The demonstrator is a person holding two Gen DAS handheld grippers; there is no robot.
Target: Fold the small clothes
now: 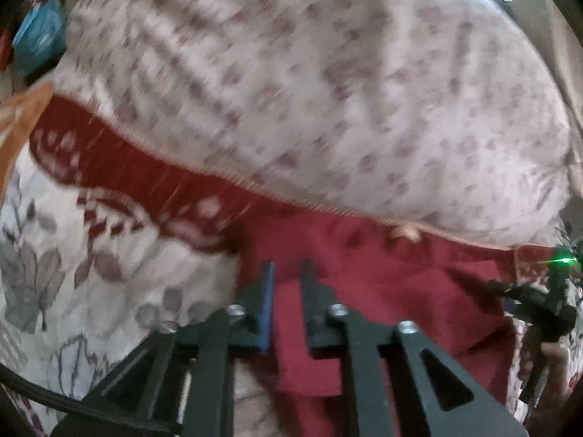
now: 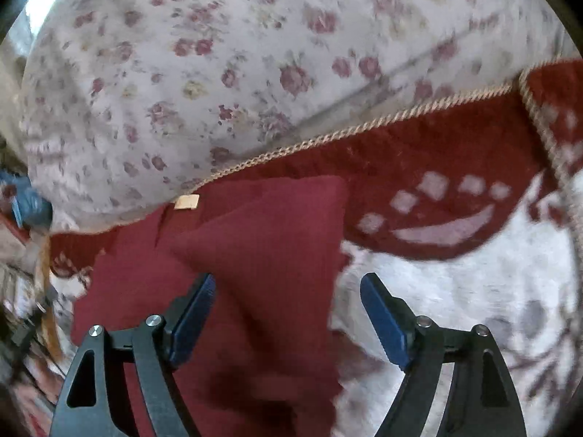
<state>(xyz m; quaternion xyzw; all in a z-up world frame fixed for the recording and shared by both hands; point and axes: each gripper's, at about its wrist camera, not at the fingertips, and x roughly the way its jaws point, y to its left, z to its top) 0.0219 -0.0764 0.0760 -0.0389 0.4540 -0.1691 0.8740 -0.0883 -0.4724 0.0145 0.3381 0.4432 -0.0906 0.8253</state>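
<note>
Behind everything lay a bed spread with a cream blanket (image 2: 455,291) patterned in grey leaves and a dark red border with pale shapes, edged in twisted beige cord (image 2: 328,138). A big floral pillow (image 1: 309,73), white with small pink roses, rested along the far side of that border. On the blanket, just below the pillow, lay the small red cloth (image 2: 262,240), partly folded so that one corner rose in a soft peak. The left gripper (image 1: 288,291) hung over the cloth with its fingers (image 1: 269,302) drawn close together, only a narrow gap left between them; through that gap the red cloth showed, but I could not tell whether the pads were pinching any of it. The right gripper (image 2: 288,313) stood over the cloth's near edge with its blue-padded fingers (image 2: 382,320) wide apart, one above the red cloth and the other above the cream blanket, gripping nothing. Both views were smeared with motion blur.
</note>
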